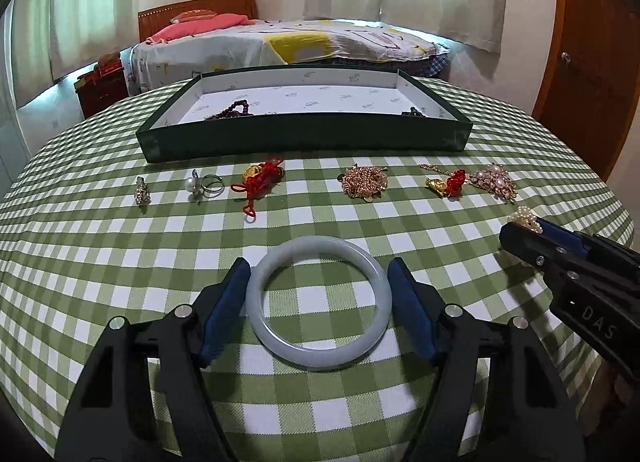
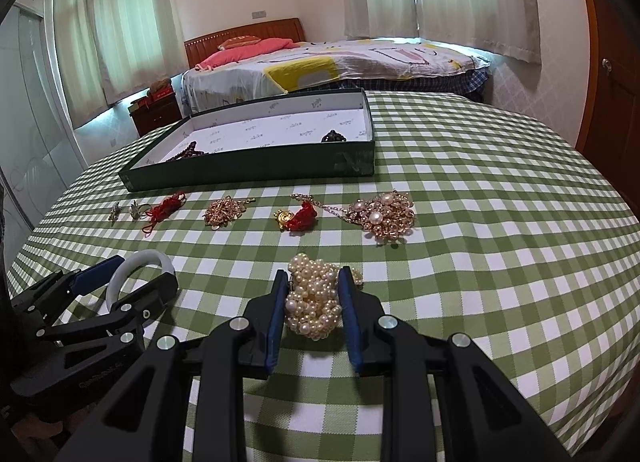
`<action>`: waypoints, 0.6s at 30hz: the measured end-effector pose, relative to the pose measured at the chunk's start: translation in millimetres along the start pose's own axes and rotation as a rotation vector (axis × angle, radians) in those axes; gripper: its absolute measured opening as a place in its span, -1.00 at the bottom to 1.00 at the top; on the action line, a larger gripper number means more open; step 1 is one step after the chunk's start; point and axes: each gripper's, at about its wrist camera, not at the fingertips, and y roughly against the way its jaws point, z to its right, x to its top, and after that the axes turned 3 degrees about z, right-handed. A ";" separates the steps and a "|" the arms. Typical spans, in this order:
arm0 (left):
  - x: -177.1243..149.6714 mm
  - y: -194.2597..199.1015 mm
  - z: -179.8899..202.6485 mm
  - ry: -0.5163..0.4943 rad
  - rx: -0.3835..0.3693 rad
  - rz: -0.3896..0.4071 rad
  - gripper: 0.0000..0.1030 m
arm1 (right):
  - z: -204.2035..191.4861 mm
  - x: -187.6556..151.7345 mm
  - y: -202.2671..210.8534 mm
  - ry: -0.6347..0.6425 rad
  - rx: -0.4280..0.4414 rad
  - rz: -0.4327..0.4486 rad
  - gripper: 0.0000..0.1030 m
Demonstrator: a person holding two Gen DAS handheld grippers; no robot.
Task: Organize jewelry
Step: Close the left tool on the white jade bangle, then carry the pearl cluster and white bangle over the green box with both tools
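Note:
A pale jade bangle [image 1: 318,302] lies flat on the checked tablecloth between the fingers of my left gripper [image 1: 318,274]; the blue pads stand at its two sides, close to or touching it. It also shows in the right wrist view [image 2: 138,270]. My right gripper [image 2: 314,282] has its pads against a heap of pearl beads [image 2: 314,302] that rests on the cloth. A green tray [image 1: 304,137] with a white lining stands behind, with dark beads [image 1: 236,109] inside.
A row of jewelry lies in front of the tray: small silver piece [image 1: 142,190], pearl ring [image 1: 202,183], red-cord gold charm [image 1: 262,177], gold chain heap [image 1: 365,181], a second red charm [image 1: 450,183], pearl brooch [image 1: 494,181]. A bed [image 1: 280,41] stands beyond the table.

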 end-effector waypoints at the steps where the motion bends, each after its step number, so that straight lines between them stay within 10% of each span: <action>1: 0.2 0.2 -0.3 0.001 -0.002 0.000 0.34 | -0.2 -0.2 -0.1 0.001 0.000 0.000 -0.48; 18: 23.8 25.2 -10.5 -0.005 0.016 0.091 0.34 | -8.2 14.6 12.7 0.011 0.017 0.050 -0.49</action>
